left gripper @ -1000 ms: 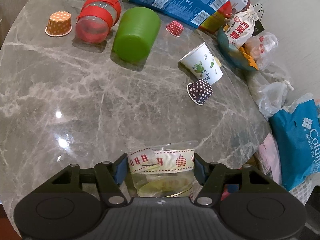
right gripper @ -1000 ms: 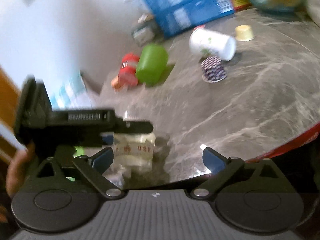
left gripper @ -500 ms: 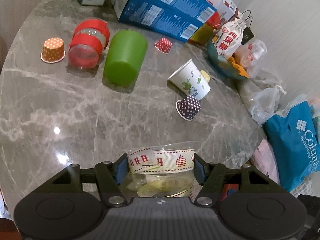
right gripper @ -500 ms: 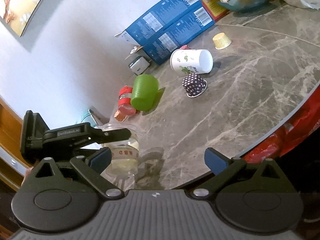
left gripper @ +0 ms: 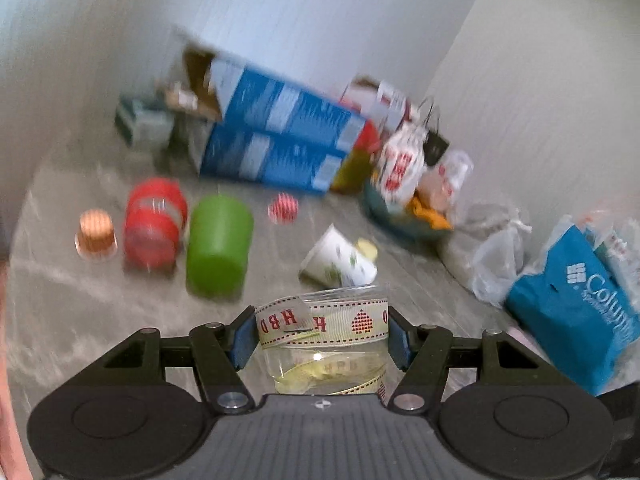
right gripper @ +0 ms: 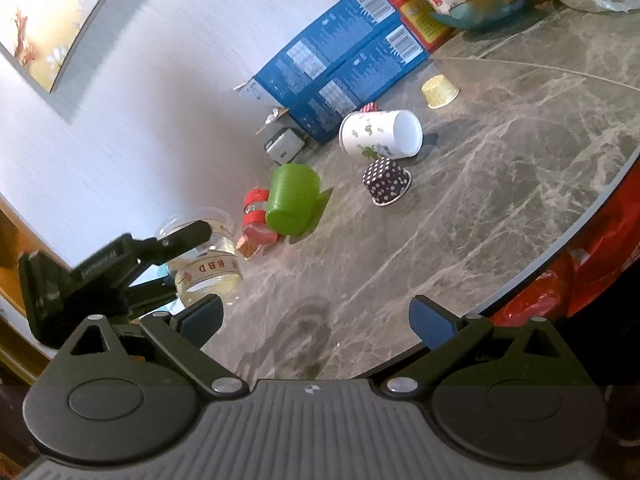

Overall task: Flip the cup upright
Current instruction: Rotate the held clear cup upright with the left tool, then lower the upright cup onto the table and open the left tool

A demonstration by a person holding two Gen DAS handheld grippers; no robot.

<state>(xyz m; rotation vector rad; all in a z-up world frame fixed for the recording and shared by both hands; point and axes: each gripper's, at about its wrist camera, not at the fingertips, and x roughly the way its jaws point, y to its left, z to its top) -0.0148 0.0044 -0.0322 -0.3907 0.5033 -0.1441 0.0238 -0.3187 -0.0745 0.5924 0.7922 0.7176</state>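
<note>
My left gripper (left gripper: 322, 334) is shut on a clear plastic cup (left gripper: 326, 344) with an "HBD" ribbon band. In the right wrist view the same cup (right gripper: 206, 262) is held above the table's left edge, tilted, with its open rim up and to the left. The left gripper's fingers (right gripper: 188, 236) clamp its sides. My right gripper (right gripper: 316, 318) is open and empty over the table's near edge. A white paper cup (right gripper: 378, 134) lies on its side. A green cup (right gripper: 292, 198) and a red-banded clear cup (right gripper: 256, 218) lie tipped beside it.
Small baking cups dot the grey marble table (right gripper: 500, 184): dark dotted (right gripper: 386, 182), yellow (right gripper: 440, 91), orange (left gripper: 96, 234), red (left gripper: 283, 208). Blue boxes (right gripper: 340, 80) and a snack bowl (right gripper: 486, 4) stand at the back. A blue bag (left gripper: 576, 312) and plastic bags lie right.
My left gripper has lifted the ribbon cup off the table and tilted it, so its view now swings up toward the wall. The right gripper stays open and shifted a little.
</note>
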